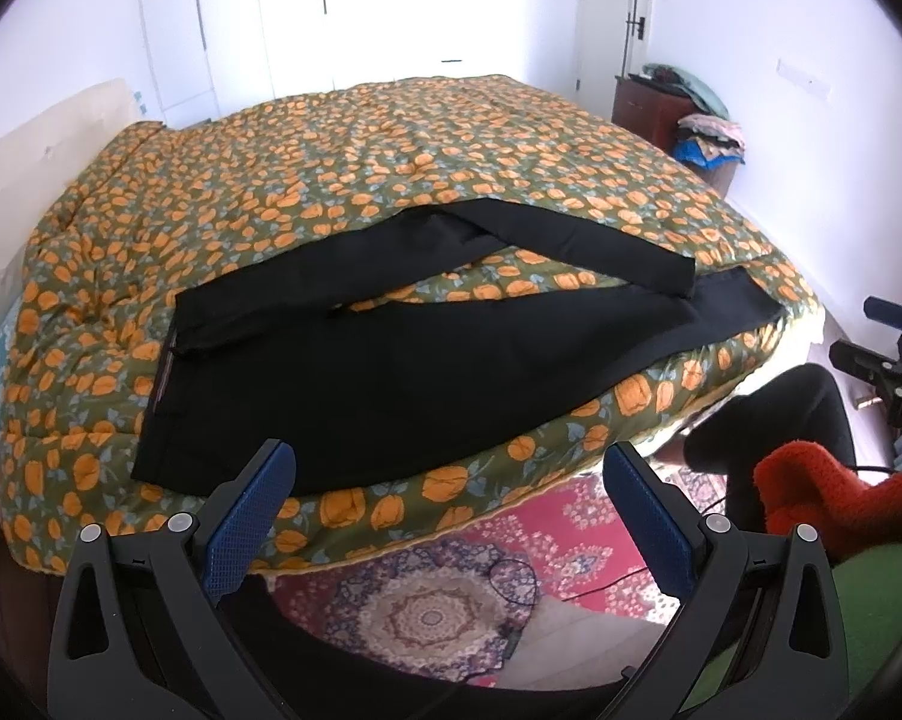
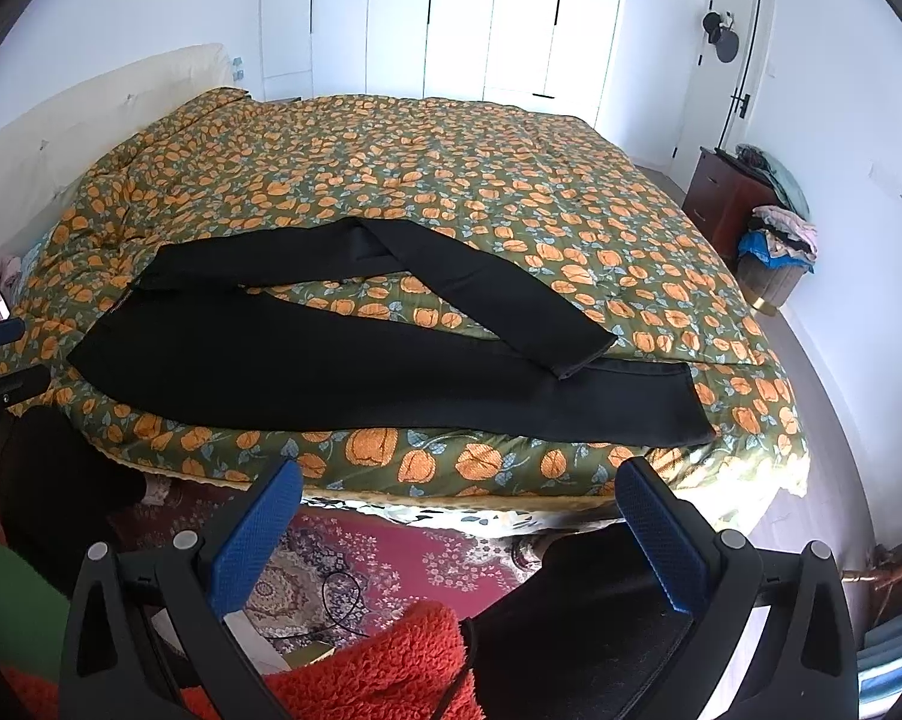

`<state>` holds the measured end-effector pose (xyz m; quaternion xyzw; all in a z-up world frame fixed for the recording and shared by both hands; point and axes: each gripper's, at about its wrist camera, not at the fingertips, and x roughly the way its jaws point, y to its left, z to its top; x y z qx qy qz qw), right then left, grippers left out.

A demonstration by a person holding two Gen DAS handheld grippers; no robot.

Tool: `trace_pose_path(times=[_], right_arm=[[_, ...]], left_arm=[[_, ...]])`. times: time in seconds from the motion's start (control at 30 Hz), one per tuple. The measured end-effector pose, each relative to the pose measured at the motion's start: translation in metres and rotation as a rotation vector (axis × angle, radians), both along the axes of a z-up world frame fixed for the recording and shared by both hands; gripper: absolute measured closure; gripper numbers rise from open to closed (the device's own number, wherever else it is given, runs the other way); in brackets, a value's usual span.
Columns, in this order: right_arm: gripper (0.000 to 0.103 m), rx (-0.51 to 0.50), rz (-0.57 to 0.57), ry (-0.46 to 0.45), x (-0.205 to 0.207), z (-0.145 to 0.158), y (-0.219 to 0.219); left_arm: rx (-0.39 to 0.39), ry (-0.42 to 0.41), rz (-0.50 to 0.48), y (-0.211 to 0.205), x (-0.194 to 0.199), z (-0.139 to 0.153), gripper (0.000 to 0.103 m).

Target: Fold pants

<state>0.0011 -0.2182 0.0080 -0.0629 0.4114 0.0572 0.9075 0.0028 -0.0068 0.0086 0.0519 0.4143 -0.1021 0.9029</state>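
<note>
Black pants (image 1: 355,372) lie along the near edge of the bed, waistband to the left, one leg stretched right, the other leg bent back so its hem rests across the first near the right end. They also show in the right wrist view (image 2: 307,354). My left gripper (image 1: 448,480) is open and empty, held off the bed's near edge by the waist end. My right gripper (image 2: 460,501) is open and empty, held off the bed's edge below the leg ends. The right gripper also shows at the right edge of the left wrist view (image 1: 889,354).
The bed has a green quilt with orange flowers (image 2: 451,180) and a cream headboard (image 2: 91,102) at left. A patterned rug (image 1: 439,600) covers the floor. A brown nightstand (image 2: 727,192) and a laundry basket (image 2: 775,270) stand at right. White wardrobes (image 2: 451,18) are behind.
</note>
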Motion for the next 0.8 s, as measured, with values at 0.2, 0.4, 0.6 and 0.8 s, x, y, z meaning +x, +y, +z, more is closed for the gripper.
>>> trace_pose_path(times=[0.2,0.4,0.6,0.8], right_arm=[[0.000,-0.007,0.012,0.010,0.0024,-0.0017,0.0036],[0.000,0.019,0.018,0.009,0.0025,-0.0033,0.0022],[0.000,0.039,0.041,-0.008,0.0004,-0.0005,0.0039],[0.000,0.043,0.066,-0.001,0.0019,-0.0020,0.0097]], left_arm=[[0.002,0.006,-0.006,0.0009,0.0011,-0.0023,0.001],[0.009,0.005,-0.002,-0.0013,0.0033,-0.0041,0.000],[0.007,0.007,0.005,-0.0022,0.0031,-0.0051,0.001],[0.002,0.008,0.013,0.0005,0.0013,-0.0076,0.001]])
